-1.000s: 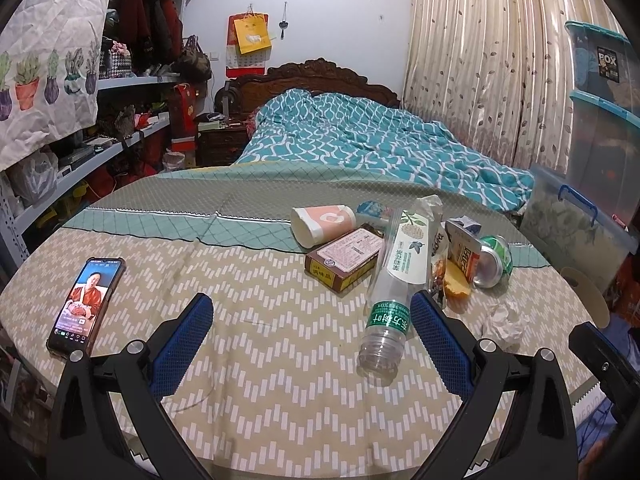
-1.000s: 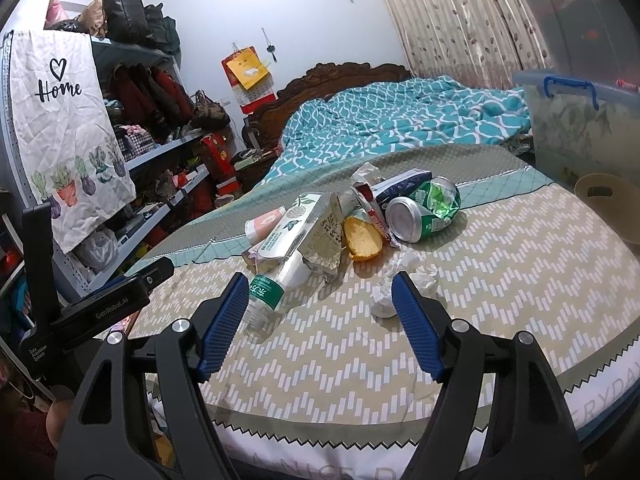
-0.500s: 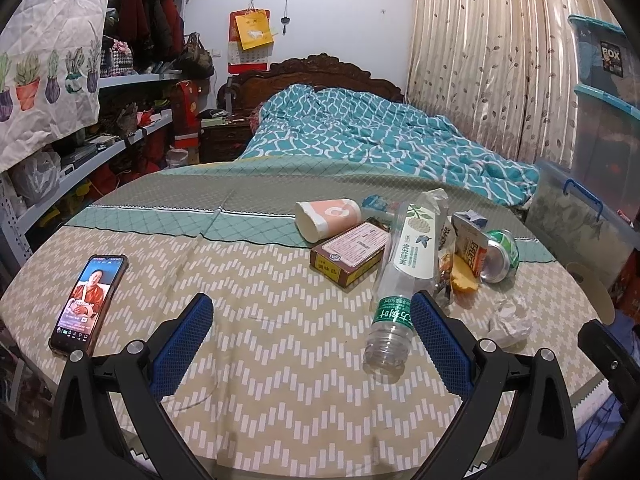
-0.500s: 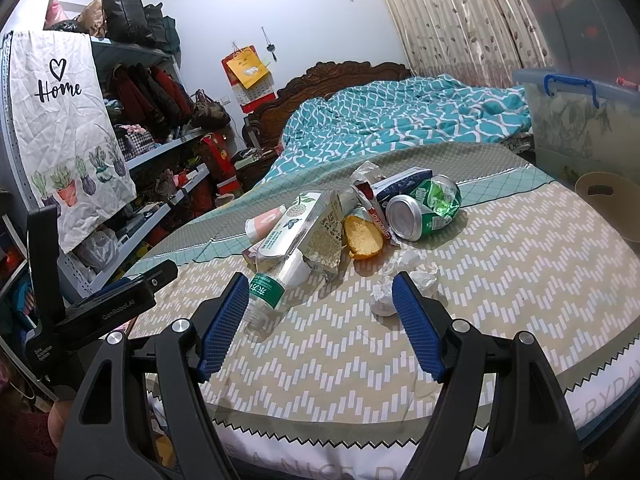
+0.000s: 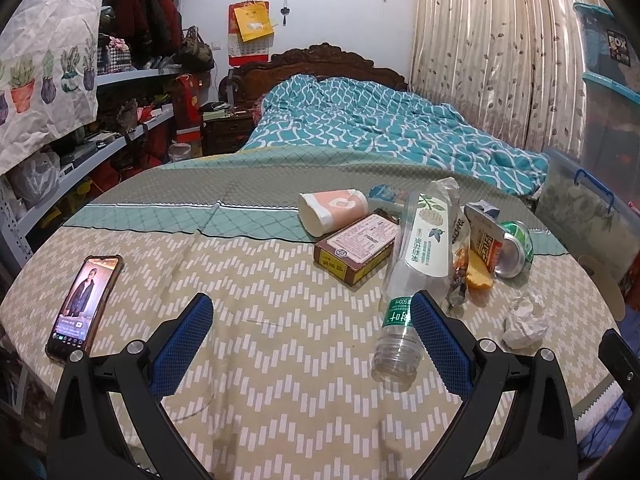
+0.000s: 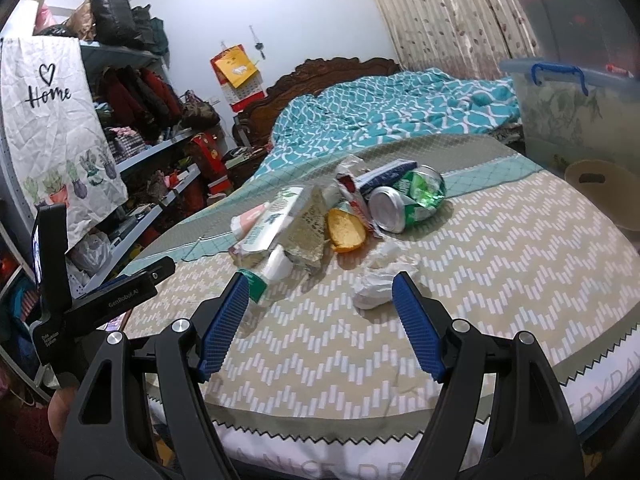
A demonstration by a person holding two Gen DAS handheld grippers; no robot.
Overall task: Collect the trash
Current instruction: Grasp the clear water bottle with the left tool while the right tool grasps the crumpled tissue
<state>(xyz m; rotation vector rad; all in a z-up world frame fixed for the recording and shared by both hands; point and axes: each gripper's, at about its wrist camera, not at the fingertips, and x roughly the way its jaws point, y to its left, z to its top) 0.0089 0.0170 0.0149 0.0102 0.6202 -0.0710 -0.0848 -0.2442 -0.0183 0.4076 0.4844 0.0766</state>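
Note:
A pile of trash lies on the round table: a clear plastic bottle (image 5: 408, 280) on its side, a brown box (image 5: 356, 250), a tipped paper cup (image 5: 332, 210), a crushed green can (image 5: 516, 246), an orange snack piece (image 5: 478, 278) and a crumpled white tissue (image 5: 524, 322). My left gripper (image 5: 310, 316) is open and empty over the cloth, its right finger beside the bottle's neck. My right gripper (image 6: 320, 292) is open and empty, with the tissue (image 6: 380, 284) just inside its right finger. The can (image 6: 408, 200) and bottle (image 6: 272, 232) lie beyond it.
A phone (image 5: 84, 308) with a lit screen lies at the table's left edge. A bed with a teal quilt (image 5: 380, 128) stands behind the table. Shelves (image 5: 100, 136) run along the left wall. Plastic storage boxes (image 5: 580, 204) stand at the right.
Both grippers have drifted slightly; the trash pile sits a little differently in the left view. Both stay open and empty. No trash has moved.

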